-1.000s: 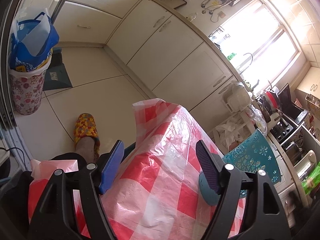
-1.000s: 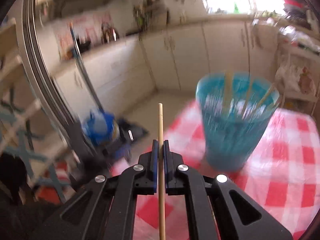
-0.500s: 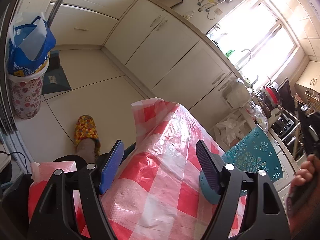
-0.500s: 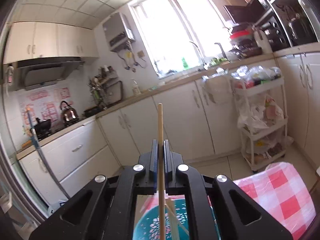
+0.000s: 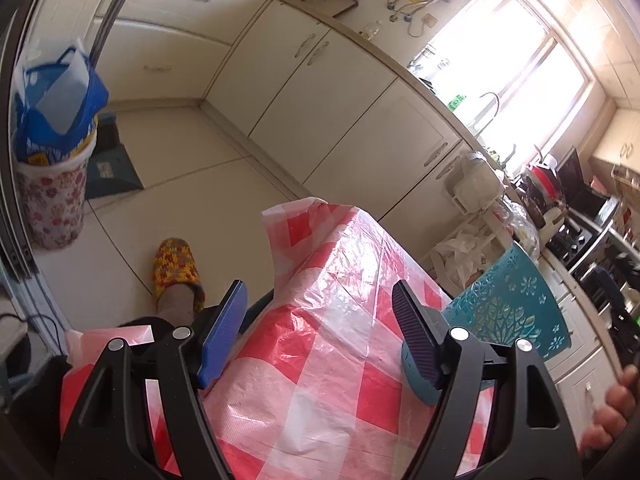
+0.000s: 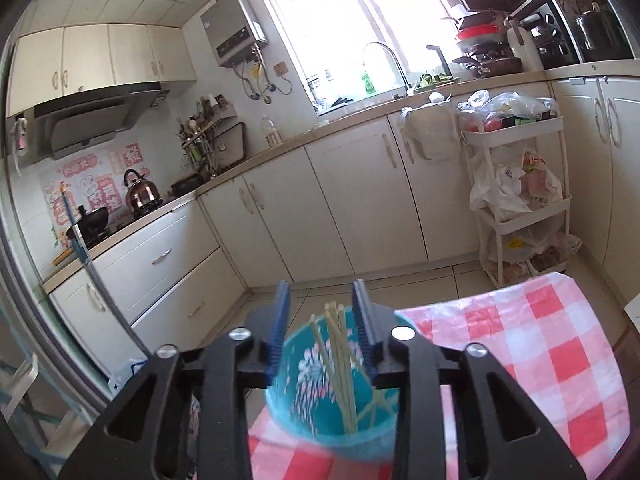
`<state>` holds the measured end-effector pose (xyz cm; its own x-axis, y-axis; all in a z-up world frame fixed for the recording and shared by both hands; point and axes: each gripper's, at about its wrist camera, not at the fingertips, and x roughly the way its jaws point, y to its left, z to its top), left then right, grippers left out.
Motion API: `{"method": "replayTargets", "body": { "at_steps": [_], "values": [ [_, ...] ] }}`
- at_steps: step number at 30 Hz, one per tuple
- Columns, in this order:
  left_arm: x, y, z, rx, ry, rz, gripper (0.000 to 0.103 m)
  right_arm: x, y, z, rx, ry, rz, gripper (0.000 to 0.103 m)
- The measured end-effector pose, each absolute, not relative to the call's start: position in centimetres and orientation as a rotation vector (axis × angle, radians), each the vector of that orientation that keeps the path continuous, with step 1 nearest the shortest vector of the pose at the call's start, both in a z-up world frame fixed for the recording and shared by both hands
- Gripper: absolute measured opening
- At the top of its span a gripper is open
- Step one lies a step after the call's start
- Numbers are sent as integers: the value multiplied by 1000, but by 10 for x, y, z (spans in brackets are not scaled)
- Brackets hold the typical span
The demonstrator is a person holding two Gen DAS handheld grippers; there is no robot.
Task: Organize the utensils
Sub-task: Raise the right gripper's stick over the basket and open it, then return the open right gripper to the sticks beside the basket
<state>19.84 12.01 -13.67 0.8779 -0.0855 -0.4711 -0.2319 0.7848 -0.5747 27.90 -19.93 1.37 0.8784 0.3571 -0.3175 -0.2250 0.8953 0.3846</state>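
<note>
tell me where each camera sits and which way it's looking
Left wrist: on the left gripper, angled down over the checked tablecloth toward floor and cabinets; its open fingers, a slippered foot and a hand show.
Right wrist: on the right gripper, above the teal holder of chopsticks, facing counter and window; its jaws are opening, nothing gripped.
Shared: the holder, tablecloth, window wall.

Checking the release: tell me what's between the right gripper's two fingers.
In the right wrist view, the right gripper is opening above the teal cup. Chopsticks standing in the cup show between the fingers; neither pad touches them.
</note>
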Motion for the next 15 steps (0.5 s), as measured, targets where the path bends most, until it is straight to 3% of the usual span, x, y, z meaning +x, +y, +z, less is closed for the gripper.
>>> {"method": "replayTargets", "body": {
  "at_steps": [2,7,15],
  "values": [
    [197,113,-132,-627,494,83,73,250,-202,6,323,415,317,50],
    [195,117,-131,-632,490,101,76,198,-200,-42,219,570,309,50],
    [197,113,-129,-611,505,108,80,200,-203,-123,234,839,253,50]
  ]
}}
